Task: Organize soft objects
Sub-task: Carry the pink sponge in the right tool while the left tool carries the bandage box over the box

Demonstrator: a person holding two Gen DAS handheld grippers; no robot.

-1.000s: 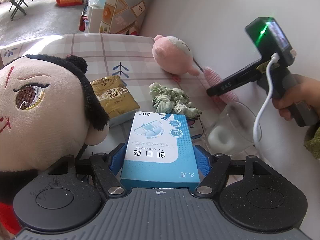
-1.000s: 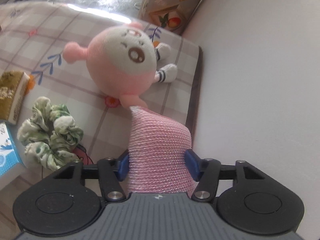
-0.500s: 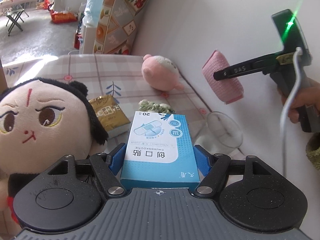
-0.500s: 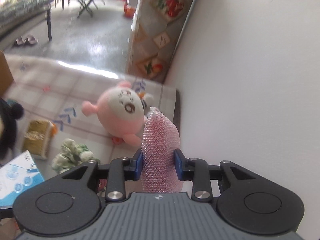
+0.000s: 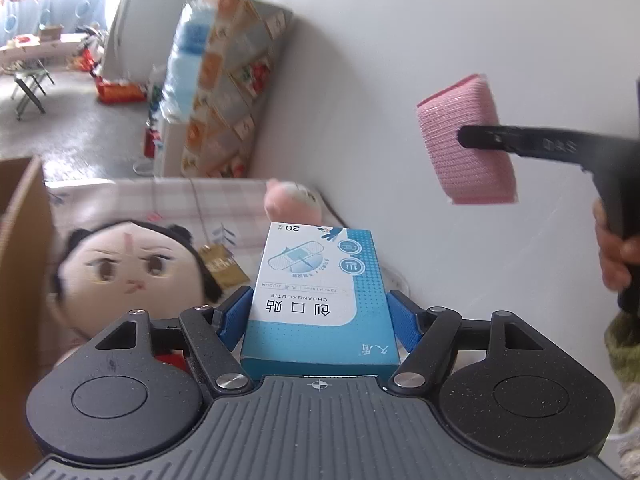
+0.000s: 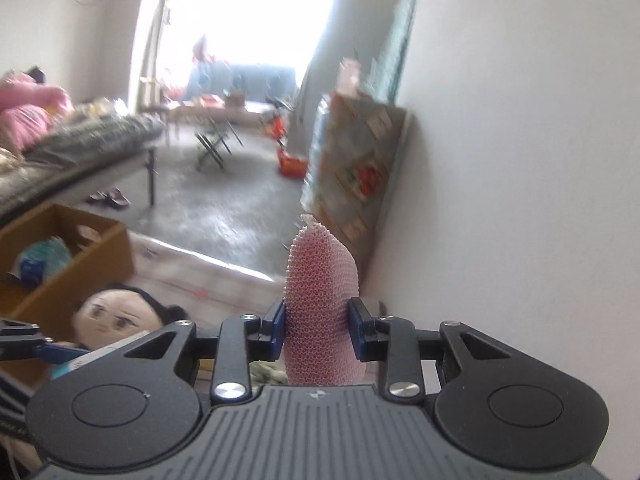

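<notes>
right wrist view shows the right gripper pinching a pink mesh sponge aloft; the left gripper clamps a bandage box. both should probably travel level to the cardboard box, releasing low inside.

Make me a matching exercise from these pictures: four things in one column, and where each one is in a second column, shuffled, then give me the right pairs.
Things:
1. pink mesh sponge
2. blue plaster box
3. black-haired doll
4. pink round plush

Places:
A. lying beside the cardboard box
B. far back by the white wall
C. pinched in the right tongs
D. clamped in the left tongs

Pairs: 1-C, 2-D, 3-A, 4-B
</notes>
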